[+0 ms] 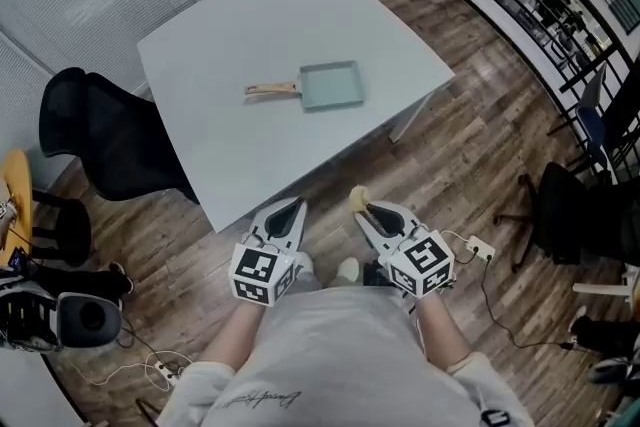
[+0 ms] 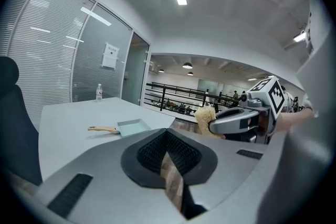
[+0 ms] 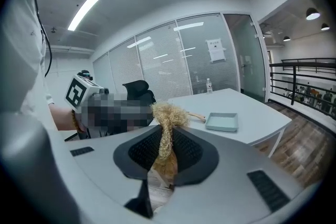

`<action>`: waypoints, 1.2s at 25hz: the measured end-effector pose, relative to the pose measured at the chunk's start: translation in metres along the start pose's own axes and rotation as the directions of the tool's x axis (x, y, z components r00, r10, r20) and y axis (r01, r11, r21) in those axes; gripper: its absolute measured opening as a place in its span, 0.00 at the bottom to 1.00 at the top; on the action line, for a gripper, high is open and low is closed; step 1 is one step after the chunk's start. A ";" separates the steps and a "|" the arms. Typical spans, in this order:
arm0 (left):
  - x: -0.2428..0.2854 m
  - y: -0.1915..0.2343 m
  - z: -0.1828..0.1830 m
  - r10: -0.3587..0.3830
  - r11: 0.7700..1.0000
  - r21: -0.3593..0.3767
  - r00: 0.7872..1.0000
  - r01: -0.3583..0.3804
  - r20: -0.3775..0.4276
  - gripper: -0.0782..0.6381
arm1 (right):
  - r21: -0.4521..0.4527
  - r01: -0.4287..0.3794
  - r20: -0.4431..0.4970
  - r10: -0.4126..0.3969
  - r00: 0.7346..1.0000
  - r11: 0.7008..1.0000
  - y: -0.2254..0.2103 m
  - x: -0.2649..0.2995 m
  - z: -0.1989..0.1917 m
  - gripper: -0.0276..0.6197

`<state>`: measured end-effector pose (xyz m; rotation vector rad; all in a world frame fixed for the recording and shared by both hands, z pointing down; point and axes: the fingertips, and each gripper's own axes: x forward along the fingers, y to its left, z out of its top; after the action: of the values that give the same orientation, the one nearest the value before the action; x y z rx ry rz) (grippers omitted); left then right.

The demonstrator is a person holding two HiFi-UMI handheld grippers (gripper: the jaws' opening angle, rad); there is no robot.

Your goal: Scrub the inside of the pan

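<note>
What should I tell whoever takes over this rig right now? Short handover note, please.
Left gripper: shut, nothing in it.
Right gripper: shut on the tan fibre scrubber.
Pan: flat on the white table, wooden handle pointing left in the head view, well ahead of both grippers; neither touches it.
Done: scrubber is in hand.
To do: step up to the table, probably steady the pan by its handle with the left gripper, then scrub the inside with the scrubber.
</note>
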<state>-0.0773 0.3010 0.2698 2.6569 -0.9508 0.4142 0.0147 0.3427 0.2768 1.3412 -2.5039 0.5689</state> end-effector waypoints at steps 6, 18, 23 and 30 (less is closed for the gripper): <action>0.007 -0.018 0.000 0.013 1.000 0.003 1.000 -0.013 0.001 0.12 | -0.011 -0.033 -0.010 0.033 0.999 0.999 -0.010 -0.011 -0.004 0.16; 0.018 -0.039 -0.001 0.079 0.997 0.010 0.997 -0.079 0.019 0.12 | -0.031 -0.072 -0.028 0.071 0.997 0.997 -0.035 -0.031 -0.020 0.16; 0.025 -0.039 0.004 0.085 0.996 0.019 0.996 -0.085 0.031 0.12 | -0.040 -0.081 -0.026 0.080 0.996 0.996 -0.042 -0.027 -0.017 0.16; 0.047 -0.022 0.011 0.073 0.997 0.011 0.997 -0.074 0.039 0.12 | -0.045 -0.071 -0.036 0.069 0.997 0.996 -0.060 -0.013 -0.011 0.16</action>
<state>-0.0259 0.2868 0.2735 2.6562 -1.0635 0.3880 0.0720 0.3276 0.2951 1.2211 -2.5283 0.5400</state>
